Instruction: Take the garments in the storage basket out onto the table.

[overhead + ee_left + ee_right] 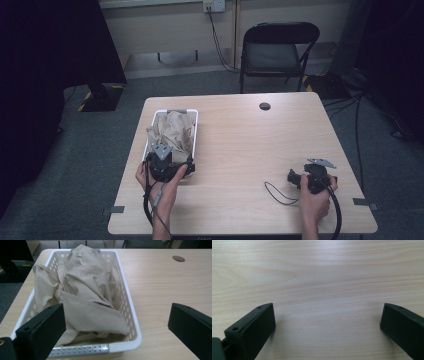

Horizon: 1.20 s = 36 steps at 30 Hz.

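A white perforated plastic basket (pixel 195 131) (pixel 126 305) stands on the left half of the wooden table (pixel 250 145). A crumpled beige garment (pixel 171 131) (pixel 85 292) fills it and hangs over its left rim. My left gripper (pixel 169 167) (pixel 116 327) hovers at the basket's near end, open, its jaws wide apart with nothing between them. My right gripper (pixel 302 179) (pixel 328 327) rests low over bare table at the front right, also open and holding nothing.
A round cable hole (pixel 265 106) (pixel 178 258) is in the table's far middle. A thin black cable loop (pixel 277 194) lies near the right gripper. A black folding chair (pixel 277 47) stands beyond the far edge.
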Tool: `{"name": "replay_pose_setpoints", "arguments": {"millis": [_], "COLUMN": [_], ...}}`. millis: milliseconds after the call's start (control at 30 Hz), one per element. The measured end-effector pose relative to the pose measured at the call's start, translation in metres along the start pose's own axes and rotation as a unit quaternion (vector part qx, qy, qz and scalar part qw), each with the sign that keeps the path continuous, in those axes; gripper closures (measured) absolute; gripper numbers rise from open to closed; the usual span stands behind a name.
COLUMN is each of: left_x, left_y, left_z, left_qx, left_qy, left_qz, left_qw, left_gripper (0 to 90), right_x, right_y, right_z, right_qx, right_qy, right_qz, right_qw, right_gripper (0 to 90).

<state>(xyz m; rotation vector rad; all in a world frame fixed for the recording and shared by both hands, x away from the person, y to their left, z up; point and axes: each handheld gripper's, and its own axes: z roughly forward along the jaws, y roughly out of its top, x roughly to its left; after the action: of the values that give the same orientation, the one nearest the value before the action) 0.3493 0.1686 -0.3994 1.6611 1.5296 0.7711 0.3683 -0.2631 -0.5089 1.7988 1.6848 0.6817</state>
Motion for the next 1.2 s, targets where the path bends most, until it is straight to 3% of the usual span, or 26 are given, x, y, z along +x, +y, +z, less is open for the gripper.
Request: {"name": "replay_pose_setpoints", "arguments": {"millis": [67,167,533,900,967,1200], "left_x": [0.0,0.001,0.013,0.024,0.024,0.031], "left_y": [0.004,0.009,0.023,0.033,0.034,0.038], "left_z": [0.001,0.002,0.008,0.032,0.036,0.059], "left_qx": [0.003,0.001,0.001,0.027,0.032,0.058], "left_qy": [0.015,0.001,0.009,-0.001,0.004,0.008], "left_qz": [0.001,0.001,-0.002,-0.013,-0.005,-0.016], "left_qw": [0.9999,1.0,1.0,0.9996,0.9995,0.9981], "left_gripper": [2.4,1.7,1.9,1.5,1.6,1.8], "right_x": [0.0,0.0,0.0,0.0,0.0,0.0], "right_y": [0.0,0.0,0.0,0.0,0.0,0.0], "right_z": [0.0,0.0,0.0,0.0,0.0,0.0], "right_qx": [0.0,0.0,0.0,0.0,0.0,0.0], "right_qy": [0.0,0.0,0.0,0.0,0.0,0.0], "right_qz": [0.0,0.0,0.0,0.0,0.0,0.0], "right_qw": [1.0,1.0,1.0,1.0,1.0,1.0], "right_gripper": [0.0,0.0,0.0,0.0,0.0,0.0]}}
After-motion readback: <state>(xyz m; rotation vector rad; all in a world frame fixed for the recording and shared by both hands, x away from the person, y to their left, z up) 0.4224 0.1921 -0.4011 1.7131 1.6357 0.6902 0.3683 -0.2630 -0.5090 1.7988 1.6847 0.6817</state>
